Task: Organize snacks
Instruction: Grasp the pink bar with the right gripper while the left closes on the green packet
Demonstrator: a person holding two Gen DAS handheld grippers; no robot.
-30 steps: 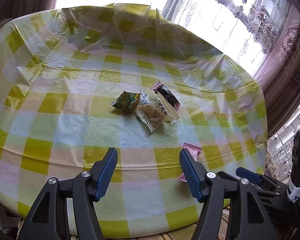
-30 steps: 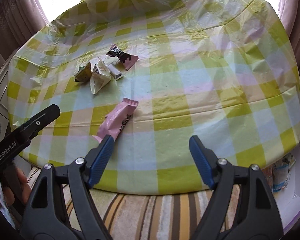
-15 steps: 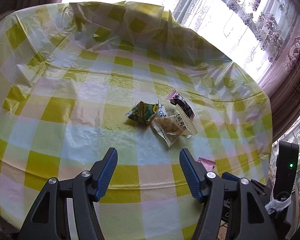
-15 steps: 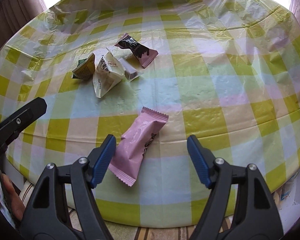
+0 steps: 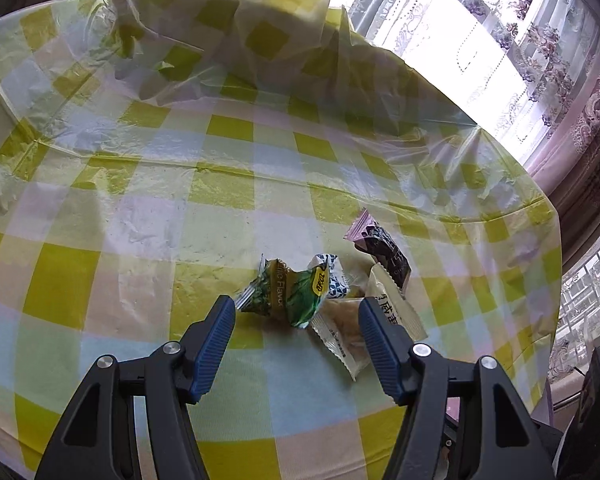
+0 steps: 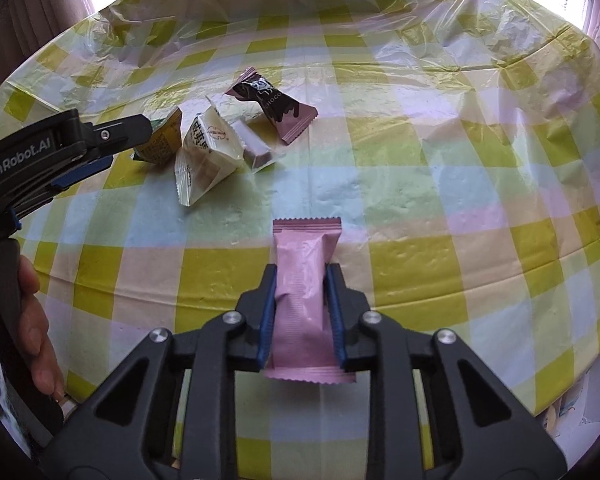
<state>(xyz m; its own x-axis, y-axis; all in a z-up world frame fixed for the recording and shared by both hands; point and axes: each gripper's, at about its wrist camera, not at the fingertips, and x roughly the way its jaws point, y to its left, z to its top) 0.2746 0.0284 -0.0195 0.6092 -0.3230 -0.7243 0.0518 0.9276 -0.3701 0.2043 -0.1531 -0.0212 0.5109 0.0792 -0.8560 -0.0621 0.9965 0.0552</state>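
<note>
Pink wrapper (image 6: 300, 300) between right hand-held gripper (image 6: 300, 276) pads

I read "GenRobot.AI" in white along the left gripper (image 6: 60, 148) body. The green snack packet (image 5: 288, 296) says "Flavor"; the dark chocolate wrapper (image 6: 272, 106) shows "CHOCO". The cream packet (image 6: 204, 152) carries Chinese characters I can't make out.

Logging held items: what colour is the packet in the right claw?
Plain pink snack packet, clearest in the right wrist view.

Checked tablecloth (image 6: 440, 184) carries four clustered snack packets (image 6: 204, 152), perhaps touching.
</note>
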